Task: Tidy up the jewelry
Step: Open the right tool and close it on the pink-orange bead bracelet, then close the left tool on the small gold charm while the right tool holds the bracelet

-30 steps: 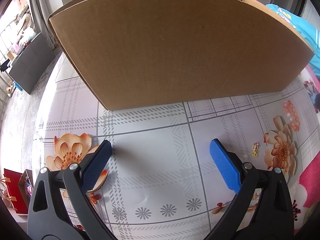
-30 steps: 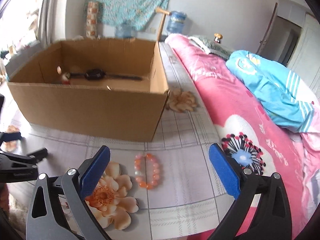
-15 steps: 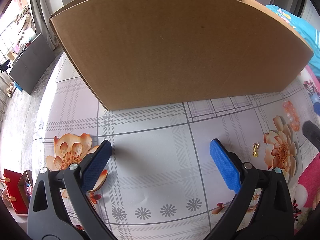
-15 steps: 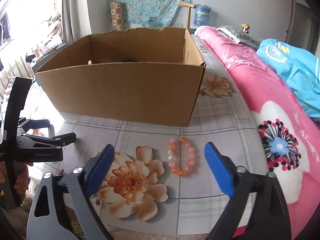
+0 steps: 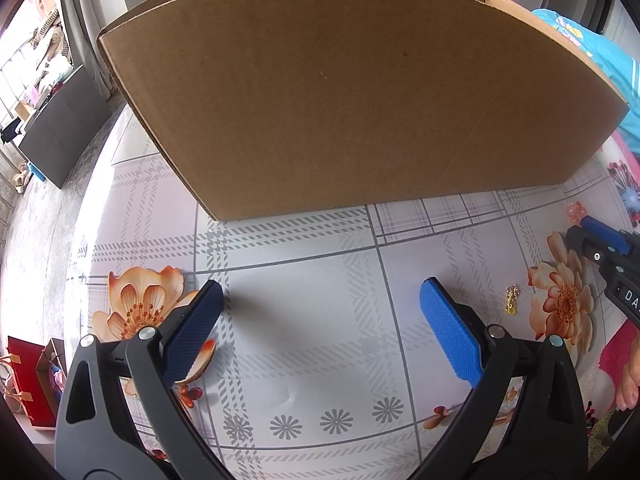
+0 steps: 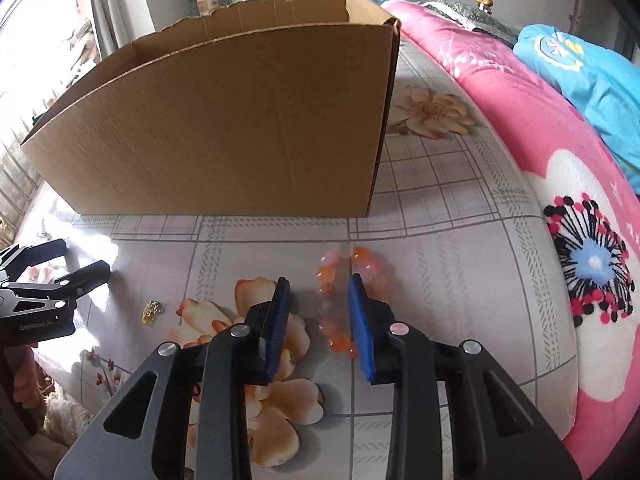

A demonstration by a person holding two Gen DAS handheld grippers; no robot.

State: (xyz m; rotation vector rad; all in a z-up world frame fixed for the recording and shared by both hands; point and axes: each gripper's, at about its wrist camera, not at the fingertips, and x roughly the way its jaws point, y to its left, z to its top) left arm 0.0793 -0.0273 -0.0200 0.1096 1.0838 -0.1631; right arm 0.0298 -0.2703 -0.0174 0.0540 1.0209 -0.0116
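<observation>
Item: bead bracelet point(image 6: 352, 300), orange and pink, lower centre of the right wrist view, flat on the bench point(image 6: 460, 280); probably light, limp on its cord, slippery beads.

Hold: pinch one side of the loop. The right gripper point(image 6: 320, 304) has just been closing, jaws narrow, the near strand between them, not visibly clamped; left gripper point(image 5: 320, 320) wide, empty.

The desk point(image 6: 460, 240) carries a glossy cover printed with a grey plaid grid and orange flowers. Directly on it lie a cardboard box point(image 6: 240, 128) well ahead of the right tool point(image 6: 318, 296), an orange-pink bead bracelet point(image 6: 332, 280) with one side between that tool's jaws, and a small gold trinket point(image 6: 151, 311) to its left. A pink floral blanket point(image 6: 580, 216) borders the desk on the tool's right.
</observation>
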